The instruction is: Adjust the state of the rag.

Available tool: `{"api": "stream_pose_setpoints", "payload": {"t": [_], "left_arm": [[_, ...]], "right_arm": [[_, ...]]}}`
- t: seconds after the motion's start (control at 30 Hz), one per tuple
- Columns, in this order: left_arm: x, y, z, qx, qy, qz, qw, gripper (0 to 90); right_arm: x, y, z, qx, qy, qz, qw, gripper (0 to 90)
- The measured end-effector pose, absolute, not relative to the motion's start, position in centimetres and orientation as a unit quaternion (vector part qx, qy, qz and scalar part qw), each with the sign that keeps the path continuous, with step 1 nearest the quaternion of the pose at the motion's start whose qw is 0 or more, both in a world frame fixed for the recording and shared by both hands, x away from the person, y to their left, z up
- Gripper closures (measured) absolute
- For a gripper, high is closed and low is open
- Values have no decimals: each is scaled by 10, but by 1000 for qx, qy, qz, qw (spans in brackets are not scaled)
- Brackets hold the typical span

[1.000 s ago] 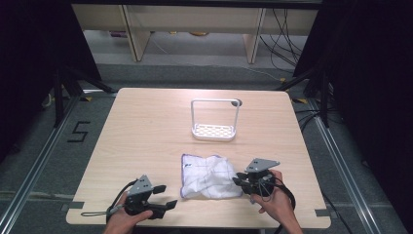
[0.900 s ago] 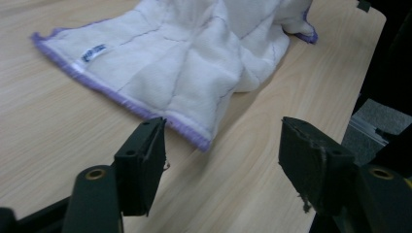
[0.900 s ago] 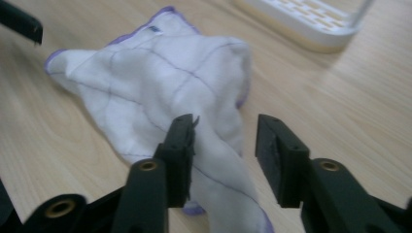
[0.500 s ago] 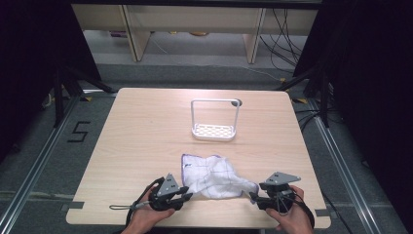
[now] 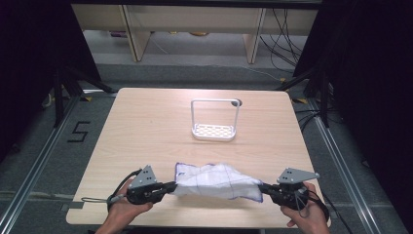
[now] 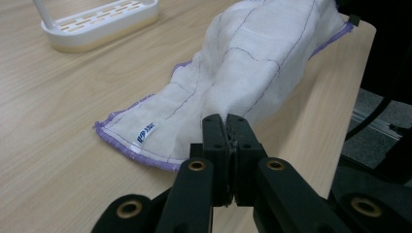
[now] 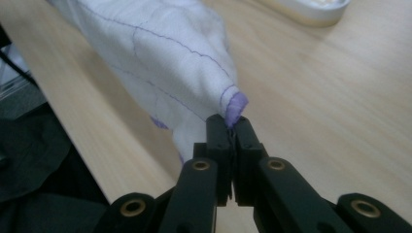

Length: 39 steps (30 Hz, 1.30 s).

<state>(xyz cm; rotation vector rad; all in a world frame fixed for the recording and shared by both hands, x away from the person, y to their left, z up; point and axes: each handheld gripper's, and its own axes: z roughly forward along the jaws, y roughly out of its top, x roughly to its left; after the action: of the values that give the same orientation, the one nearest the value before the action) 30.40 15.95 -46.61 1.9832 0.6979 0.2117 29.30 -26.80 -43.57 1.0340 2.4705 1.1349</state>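
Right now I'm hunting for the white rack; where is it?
High view: the white rack stands on the table's far middle, beyond the cloth.

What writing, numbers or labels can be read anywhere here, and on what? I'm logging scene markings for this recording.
"5": a dark numeral on the floor left of the table, in the high view.
Small white tag sewn at the purple hem of the cloth: blue print, too small and blurred to read.
Nothing readable on the white rack, the left gripper or the right gripper.
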Motion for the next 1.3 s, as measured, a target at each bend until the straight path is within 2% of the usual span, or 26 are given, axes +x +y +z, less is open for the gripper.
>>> {"api": "stream_pose_setpoints", "payload": {"t": [0.2, 0.23, 0.27, 0.3, 0.33, 0.37, 0.43, 0.47, 0.63, 0.7, 0.77, 0.93, 1.0, 1.03, 1.1, 1.3], "left_arm": [[304, 156, -497, 845, 295, 43, 444, 848], [305, 156, -502, 852, 299, 36, 429, 766], [307, 156, -504, 844, 313, 25, 434, 725], [307, 156, -504, 844, 313, 25, 434, 652], [308, 159, -500, 842, 320, 28, 434, 652], [311, 161, -494, 830, 336, 35, 444, 563], [319, 168, -484, 811, 355, 54, 461, 477], [324, 171, -480, 810, 356, 59, 462, 465], [365, 170, -480, 809, 381, 125, 431, 436], [377, 163, -488, 822, 375, 123, 411, 397], [384, 154, -497, 827, 376, 122, 400, 382], [390, 138, -507, 846, 359, 139, 368, 335], [392, 133, -509, 851, 354, 152, 357, 354], [392, 130, -511, 856, 346, 151, 352, 390], [391, 126, -512, 866, 327, 161, 343, 408], [386, 123, -513, 867, 310, 146, 361, 634]], "right_arm": [[294, -258, -466, 353, 879, 312, 75, 848], [296, -258, -474, 364, 879, 299, 76, 758], [296, -258, -474, 370, 880, 289, 75, 707], [296, -258, -474, 370, 880, 289, 75, 707], [297, -260, -473, 372, 878, 289, 82, 629], [299, -262, -469, 377, 873, 297, 91, 547], [302, -267, -455, 390, 859, 314, 108, 523], [307, -268, -450, 384, 852, 329, 136, 495], [346, -251, -439, 402, 833, 349, 151, 495], [373, -230, -452, 389, 844, 343, 137, 494], [383, -215, -462, 375, 855, 337, 127, 493], [389, -197, -469, 357, 868, 326, 112, 489], [388, -192, -471, 359, 867, 326, 115, 476], [387, -188, -474, 362, 870, 312, 121, 436], [384, -186, -474, 373, 868, 309, 111, 436], [370, -177, -486, 350, 881, 297, 114, 417]]}}
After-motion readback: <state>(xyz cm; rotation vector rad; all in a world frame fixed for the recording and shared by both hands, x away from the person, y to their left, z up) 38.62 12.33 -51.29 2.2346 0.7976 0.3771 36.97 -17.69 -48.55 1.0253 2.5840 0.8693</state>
